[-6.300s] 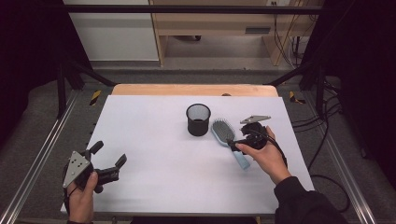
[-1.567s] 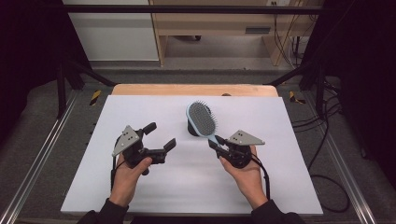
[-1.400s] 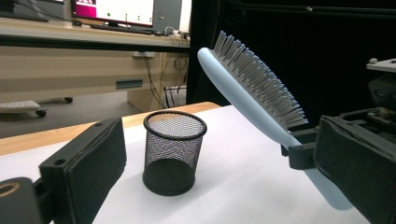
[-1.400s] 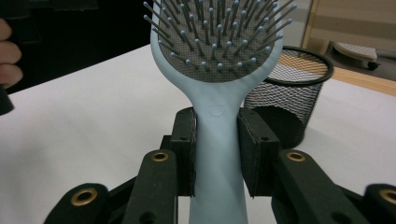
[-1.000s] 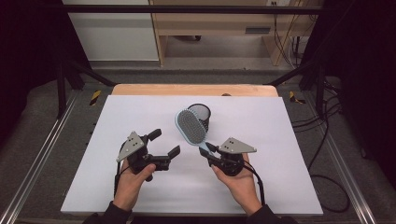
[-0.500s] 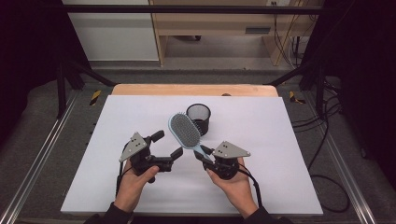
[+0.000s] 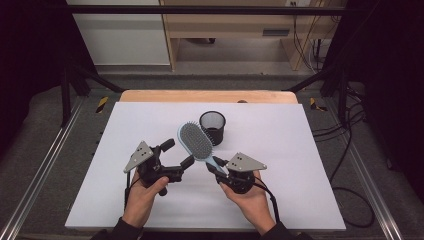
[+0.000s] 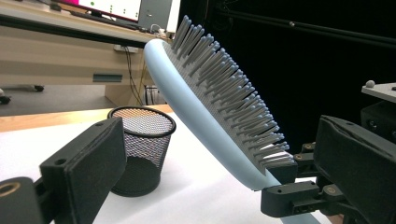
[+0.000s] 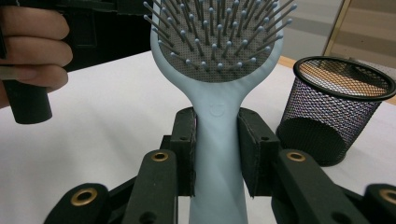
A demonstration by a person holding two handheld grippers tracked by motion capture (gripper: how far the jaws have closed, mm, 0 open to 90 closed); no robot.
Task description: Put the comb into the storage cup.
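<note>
A light-blue hairbrush [image 7: 195, 141] with grey bristles is held up off the white table, tilted away from me. My right gripper [image 7: 216, 168] is shut on its handle; in the right gripper view both pads press the handle [image 9: 217, 140] just below the bristle head. My left gripper [image 7: 178, 153] is open close to the left of the brush head. In the left gripper view the brush [image 8: 205, 107] slants across the gap ahead of the jaws, and neither pad touches it. A black mesh cup [image 7: 212, 127] stands upright just behind the brush.
The white table top [image 7: 290, 150] is bordered by a wooden strip [image 7: 207, 96] at the far side. Metal rails [image 7: 45, 165] run along both sides. Cables [image 7: 350, 150] lie on the floor at the right.
My right gripper has carried the brush leftward and nearer to me, from in front of the cup to beside the left gripper. The left gripper has hardly moved.
</note>
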